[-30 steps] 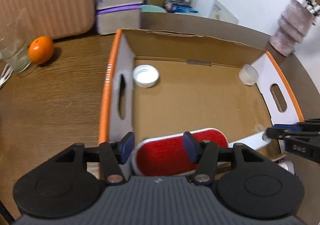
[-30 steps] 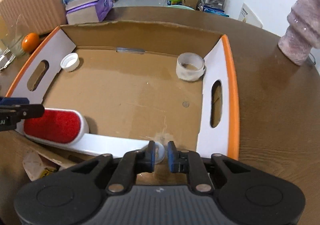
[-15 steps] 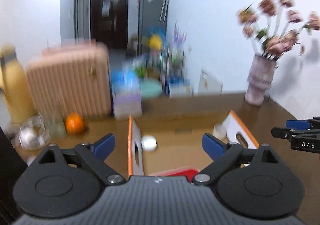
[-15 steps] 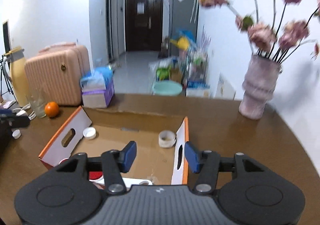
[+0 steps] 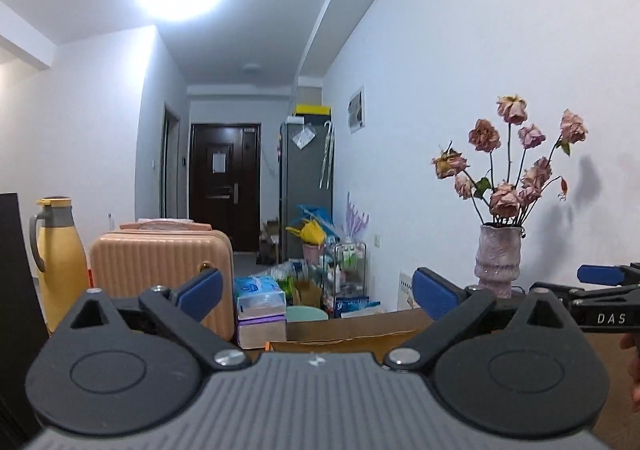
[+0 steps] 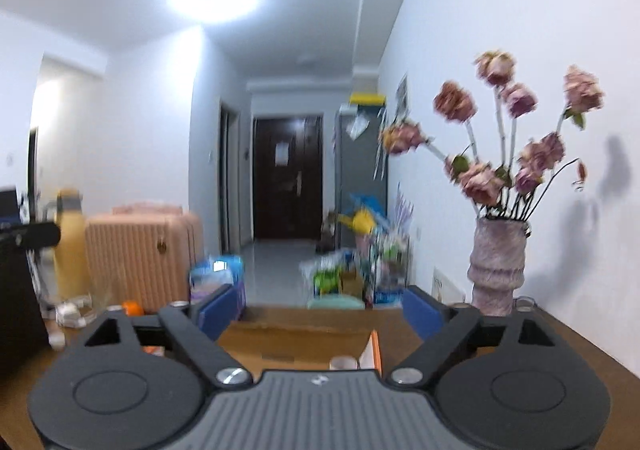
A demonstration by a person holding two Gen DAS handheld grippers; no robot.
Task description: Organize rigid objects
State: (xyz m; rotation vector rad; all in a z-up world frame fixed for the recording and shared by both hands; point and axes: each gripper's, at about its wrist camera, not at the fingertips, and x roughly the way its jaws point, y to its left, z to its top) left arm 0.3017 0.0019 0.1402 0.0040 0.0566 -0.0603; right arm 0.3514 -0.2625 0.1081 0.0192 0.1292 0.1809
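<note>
left view:
left gripper: black plastic arms, blue pads; jaws opening, already wide, nothing between them
box: plain brown cardboard; only the far rim shows above the gripper body, inside hidden, so the task items in it are out of sight
right gripper: cut off at the right edge, seen side-on, one blue pad showing
suitcase: ribbed, peach, hard shell
flask: smooth, yellow, grey handle
tissue packs: soft, stacked blue over purple
vase: rough, ridged, mauve, with dried pink roses

right view:
right gripper: jaws opening, wide apart, empty
box: cardboard far wall, orange edge on the right side; floor mostly hidden behind the gripper
tape roll: pale ring, just its top shows inside the box by the right wall
table: brown wood grain
orange: small and blurred, left of the box
whole view: soft with motion blur, small things by the flask unreadable

vs a second ago:
both grippers: looked down into the box then, look level across the room now
left gripper: half open over the red brush then
right gripper: nearly closed at the brush handle then
brush, white cap: hidden now
</note>
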